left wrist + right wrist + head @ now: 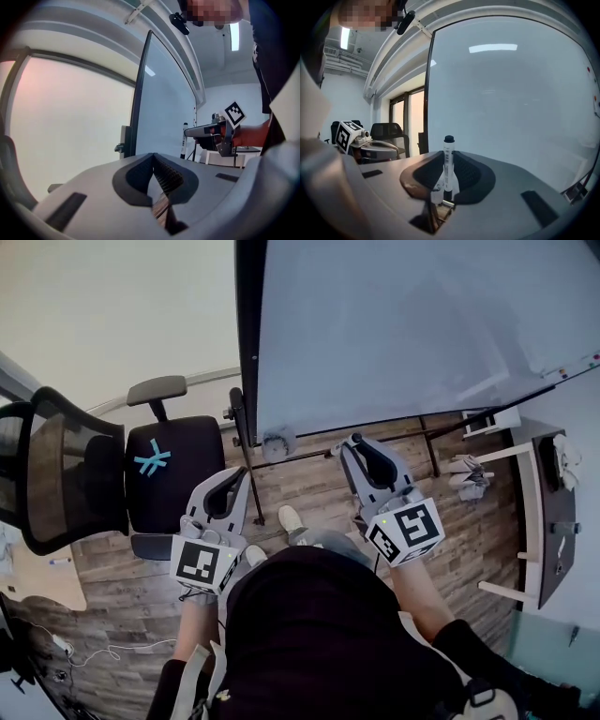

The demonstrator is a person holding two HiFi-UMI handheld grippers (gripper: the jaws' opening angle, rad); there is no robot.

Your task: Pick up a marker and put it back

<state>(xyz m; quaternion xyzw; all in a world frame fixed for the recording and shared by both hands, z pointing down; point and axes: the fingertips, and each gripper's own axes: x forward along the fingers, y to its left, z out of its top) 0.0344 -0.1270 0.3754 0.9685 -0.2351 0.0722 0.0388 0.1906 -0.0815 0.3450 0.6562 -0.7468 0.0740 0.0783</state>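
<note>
Tongs in view: two. Your left tongs (153, 158) are closed pad to pad, with nothing between the pads. Your right tongs (449, 155) are clamped on the marker. You hold both at about the same height in front of your body, the left one pointing up and slightly right, the right one up and slightly left.

Whiteboard (403, 324): one. It stands in a black frame directly ahead of you. It fills the upper right of the head view and the whole background of the right gripper view.

Floor (122, 587): wood planks. One thin cable (98, 651) lies on it at the lower left.

Chairs: two, both on your left.
- The mesh-back chair (56, 470) is at the far left.
- The padded chair (173, 470) is black with a light-blue mark on its seat. It stands just beside the mesh-back chair, between it and the black edge of the whiteboard.

Marker cubes: two, one on each tongs. The left cube (202, 563) and the right cube (408, 531) both sit at the end nearest your body.

Shoes (291, 518): two, light-coloured, on the floor between the tongs.

Marker (448, 146): one, with a white barrel and a black cap. It stands upright in your right tongs, gripped on its lower part, with the cap end clear above the pads. It is in front of the whiteboard face. Whether it touches the board cannot be determined.
</note>
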